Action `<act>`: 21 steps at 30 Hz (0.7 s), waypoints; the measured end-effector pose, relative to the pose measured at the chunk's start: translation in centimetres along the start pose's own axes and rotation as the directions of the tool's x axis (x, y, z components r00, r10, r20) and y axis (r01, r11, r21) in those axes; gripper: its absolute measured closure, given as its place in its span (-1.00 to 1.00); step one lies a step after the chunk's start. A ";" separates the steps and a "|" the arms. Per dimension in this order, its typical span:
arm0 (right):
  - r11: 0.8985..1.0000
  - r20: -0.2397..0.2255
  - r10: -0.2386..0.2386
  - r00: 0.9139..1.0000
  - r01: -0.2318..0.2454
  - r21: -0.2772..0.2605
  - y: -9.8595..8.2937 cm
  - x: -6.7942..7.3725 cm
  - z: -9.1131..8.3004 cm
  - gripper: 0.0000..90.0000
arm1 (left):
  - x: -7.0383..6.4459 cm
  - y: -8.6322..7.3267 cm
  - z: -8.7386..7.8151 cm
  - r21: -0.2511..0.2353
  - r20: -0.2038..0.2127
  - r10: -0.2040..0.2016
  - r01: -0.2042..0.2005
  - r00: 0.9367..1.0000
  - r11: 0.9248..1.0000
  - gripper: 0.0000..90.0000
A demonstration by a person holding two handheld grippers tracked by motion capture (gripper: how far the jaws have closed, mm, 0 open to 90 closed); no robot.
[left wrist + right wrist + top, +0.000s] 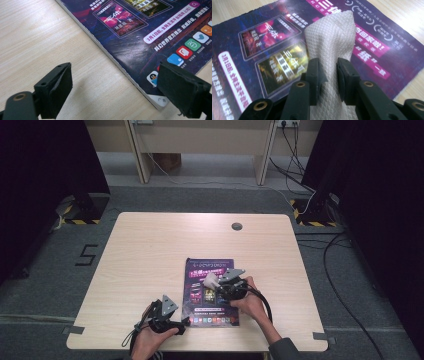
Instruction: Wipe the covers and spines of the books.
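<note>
A dark purple magazine (pixel 210 292) lies flat on the near middle of the wooden table (pixel 150 250). My right gripper (pixel 220 282) hovers over its upper part, shut on a folded white quilted cloth (pixel 332 42) that sticks out past the jaws and rests on the cover (pixel 262 50). The cloth (pixel 211 280) shows as a pale wad at the gripper's tip in the high view. My left gripper (pixel 184 322) sits at the magazine's near left corner, open, its jaws straddling the corner edge (pixel 140 85) with nothing pinched; one black pad (pixel 182 91) hangs over the cover.
A round cable grommet (pixel 237 226) sits near the table's far edge. Cables run over the grey floor at right (pixel 345 270). A desk frame (pixel 200 150) stands beyond the table. Bare tabletop spreads left and behind the magazine.
</note>
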State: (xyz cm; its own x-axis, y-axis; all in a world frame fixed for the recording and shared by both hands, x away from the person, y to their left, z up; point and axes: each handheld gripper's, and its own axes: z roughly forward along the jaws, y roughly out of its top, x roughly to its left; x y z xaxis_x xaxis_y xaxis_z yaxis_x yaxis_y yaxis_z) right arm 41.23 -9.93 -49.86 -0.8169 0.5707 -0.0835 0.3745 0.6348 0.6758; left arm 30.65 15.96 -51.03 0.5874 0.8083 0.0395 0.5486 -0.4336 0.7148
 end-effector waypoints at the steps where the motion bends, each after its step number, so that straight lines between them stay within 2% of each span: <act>1: 1.000 -0.001 0.005 1.000 -0.005 -0.001 -0.1 0.0 -0.1 0.60 | 0.0 0.0 0.0 0.001 0.001 -0.001 0.001 1.000 1.000 -0.73; 4: 1.000 -0.004 0.015 1.000 -0.015 -0.004 -0.5 0.1 -0.4 0.58 | 0.0 0.0 0.0 0.000 -0.001 -0.001 0.001 1.000 1.000 -0.73; 12: 1.000 -0.003 -0.016 1.000 0.016 0.001 -1.1 1.0 -1.1 0.63 | 0.0 0.0 0.0 -0.001 0.003 -0.009 0.009 1.000 1.000 -0.73; 17: 0.999 -0.025 -0.038 0.999 0.039 0.020 -1.4 2.1 -1.8 0.65 | 0.0 0.0 0.0 0.000 0.003 -0.010 0.010 1.000 1.000 -0.72; 21: 0.999 -0.044 -0.046 0.998 0.047 0.013 -1.8 2.8 -2.3 0.65 | 0.0 0.0 0.0 0.002 0.004 -0.008 0.008 1.000 1.000 -0.72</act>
State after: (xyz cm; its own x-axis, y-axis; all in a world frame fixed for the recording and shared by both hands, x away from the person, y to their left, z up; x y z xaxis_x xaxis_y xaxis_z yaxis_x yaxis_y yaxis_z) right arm 37.26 -10.66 -49.68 -0.8517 0.5175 -0.0824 0.3416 0.6676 0.6616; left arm 30.67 15.98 -51.04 0.5857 0.8099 0.0310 0.5542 -0.4281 0.7138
